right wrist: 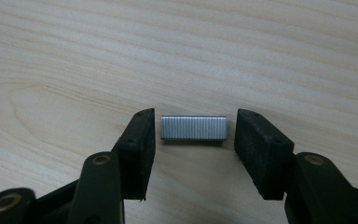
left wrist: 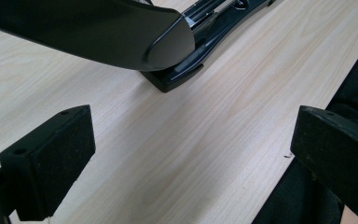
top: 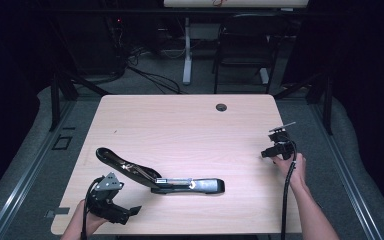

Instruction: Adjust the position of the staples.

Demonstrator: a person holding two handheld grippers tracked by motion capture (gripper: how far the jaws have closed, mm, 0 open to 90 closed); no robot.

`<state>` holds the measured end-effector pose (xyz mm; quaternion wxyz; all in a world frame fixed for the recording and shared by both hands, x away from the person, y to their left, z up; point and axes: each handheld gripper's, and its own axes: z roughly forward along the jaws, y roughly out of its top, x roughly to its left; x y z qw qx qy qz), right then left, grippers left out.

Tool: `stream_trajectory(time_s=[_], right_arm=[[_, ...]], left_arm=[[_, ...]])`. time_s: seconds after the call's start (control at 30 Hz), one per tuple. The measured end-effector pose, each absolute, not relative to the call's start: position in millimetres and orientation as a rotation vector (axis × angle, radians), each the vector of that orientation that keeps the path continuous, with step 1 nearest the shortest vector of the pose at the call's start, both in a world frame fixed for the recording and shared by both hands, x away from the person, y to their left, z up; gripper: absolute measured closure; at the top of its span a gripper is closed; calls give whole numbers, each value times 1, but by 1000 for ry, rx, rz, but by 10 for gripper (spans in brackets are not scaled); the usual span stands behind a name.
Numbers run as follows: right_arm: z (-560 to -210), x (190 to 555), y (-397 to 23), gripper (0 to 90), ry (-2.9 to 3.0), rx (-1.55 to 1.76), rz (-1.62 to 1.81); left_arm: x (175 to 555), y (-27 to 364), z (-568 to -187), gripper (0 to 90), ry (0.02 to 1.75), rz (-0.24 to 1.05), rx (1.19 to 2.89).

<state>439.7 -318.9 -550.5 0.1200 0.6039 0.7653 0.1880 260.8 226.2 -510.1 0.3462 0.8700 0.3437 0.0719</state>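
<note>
A short silver strip of staples (right wrist: 193, 128) lies flat on the wooden table (right wrist: 121, 56). My right gripper (right wrist: 195, 150) is open around it, one black pad (right wrist: 140, 149) on each side with a thin gap to the strip's ends. In the high view that right gripper (top: 267, 154) sits near the table's right edge. A black stapler (top: 170, 182) lies front centre, swung open, its top arm (top: 112, 159) raised to the left. My left gripper (top: 130, 214) rests at the front left, jaws wide open (left wrist: 191, 158), nothing between them, the stapler (left wrist: 121, 32) just beyond.
A round cable hole (top: 221, 107) sits in the table's far side. Behind the table stand a dark chair (top: 245, 45) and a white desk leg (top: 186, 50). The table's front edge (left wrist: 303, 154) runs close to my left gripper.
</note>
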Motion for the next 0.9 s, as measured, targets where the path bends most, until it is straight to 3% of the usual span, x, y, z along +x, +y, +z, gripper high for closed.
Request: stream_trajectory(time_s=[0.13,0.9], right_arm=[[-551,440,-317,562,2228,1764,547],[-534,432,-310,568,2250,1679,578]], left_arm=[[261,226,-510,0,892,188,2261],[264,227,-512,0,920,189,2287]])
